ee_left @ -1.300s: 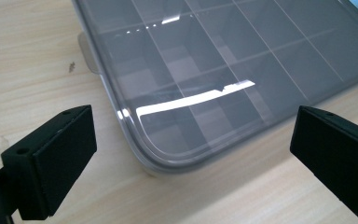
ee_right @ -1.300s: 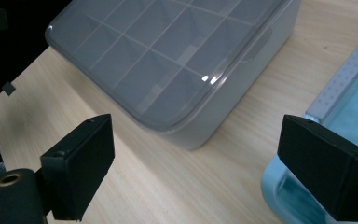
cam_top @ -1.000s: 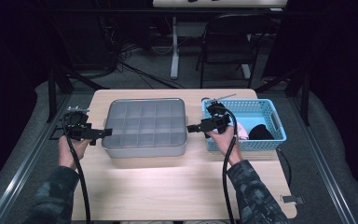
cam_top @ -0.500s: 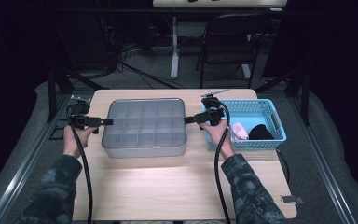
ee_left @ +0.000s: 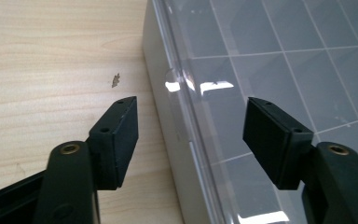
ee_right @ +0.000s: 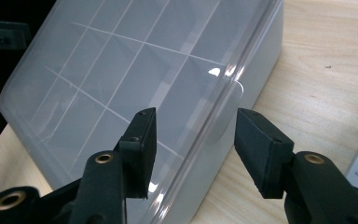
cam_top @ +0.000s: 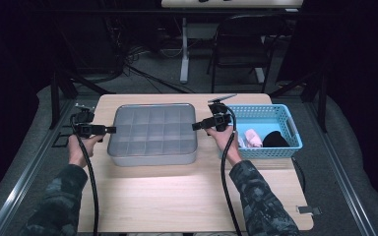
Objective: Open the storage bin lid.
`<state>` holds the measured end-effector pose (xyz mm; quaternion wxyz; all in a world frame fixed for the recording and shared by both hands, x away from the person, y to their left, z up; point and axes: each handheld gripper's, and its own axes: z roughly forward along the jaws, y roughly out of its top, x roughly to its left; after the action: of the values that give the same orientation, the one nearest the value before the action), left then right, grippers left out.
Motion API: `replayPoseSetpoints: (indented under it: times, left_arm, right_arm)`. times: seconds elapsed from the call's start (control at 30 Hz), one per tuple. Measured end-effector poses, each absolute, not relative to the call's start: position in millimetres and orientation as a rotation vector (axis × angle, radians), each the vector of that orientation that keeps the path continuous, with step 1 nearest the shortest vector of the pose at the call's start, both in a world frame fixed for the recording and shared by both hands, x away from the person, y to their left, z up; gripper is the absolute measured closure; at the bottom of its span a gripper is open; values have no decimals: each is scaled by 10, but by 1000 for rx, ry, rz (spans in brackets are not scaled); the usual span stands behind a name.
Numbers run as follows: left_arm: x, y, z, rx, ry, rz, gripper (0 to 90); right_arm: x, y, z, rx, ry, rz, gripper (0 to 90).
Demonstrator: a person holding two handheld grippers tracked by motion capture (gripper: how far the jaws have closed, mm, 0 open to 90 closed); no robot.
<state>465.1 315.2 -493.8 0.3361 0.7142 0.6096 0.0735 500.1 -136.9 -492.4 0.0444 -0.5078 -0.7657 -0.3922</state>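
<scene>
A grey plastic box point(cam_top: 152, 133) with a clear lid over a grid of compartments lies in the middle of the wooden table point(cam_top: 177, 196). My left gripper point(cam_top: 112, 130) points at its left edge, and its jaws have just been closing. In the left gripper view the box's rim point(ee_left: 186, 135) lies between my two black pads point(ee_left: 121, 135), which stand apart from it. My right gripper point(cam_top: 195, 126) points at the box's right edge, jaws also just closing. The lid's small tab point(ee_right: 235, 91) sits just beyond my right gripper point(ee_right: 193, 149), whose pads straddle the rim without touching it.
A blue mesh basket point(cam_top: 288, 118) stands at the right of the table, holding a pink item point(cam_top: 252, 138) and a black item point(cam_top: 274, 140). A chair point(cam_top: 241, 44) and cables lie on the floor beyond the table's far edge.
Both grippers have moved inward to the box's left and right edges and sunk a little. Their jaws have narrowed around the rim.
</scene>
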Motion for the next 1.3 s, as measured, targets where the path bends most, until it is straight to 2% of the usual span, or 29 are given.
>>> replayPoseSetpoints:
  times: [0.3, 0.73, 1.17, 1.3]
  left_arm:
    - [4681, 3158, -4993, 1861, 1596, 158, 460]
    - [4678, 3123, -5003, 1849, 1577, 137, 533]
    - [4681, 3119, -5009, 1840, 1584, 128, 531]
    - [4688, 3146, -5032, 1816, 1586, 83, 525]
  right_arm:
    - [5068, -1332, -5046, -1603, -2289, -1160, 539]
    - [5081, -1322, -5122, -1609, -2228, -1183, 572]
    - [5093, -1332, -5139, -1603, -2208, -1186, 576]
    - [5099, -1330, -5138, -1606, -2200, -1185, 580]
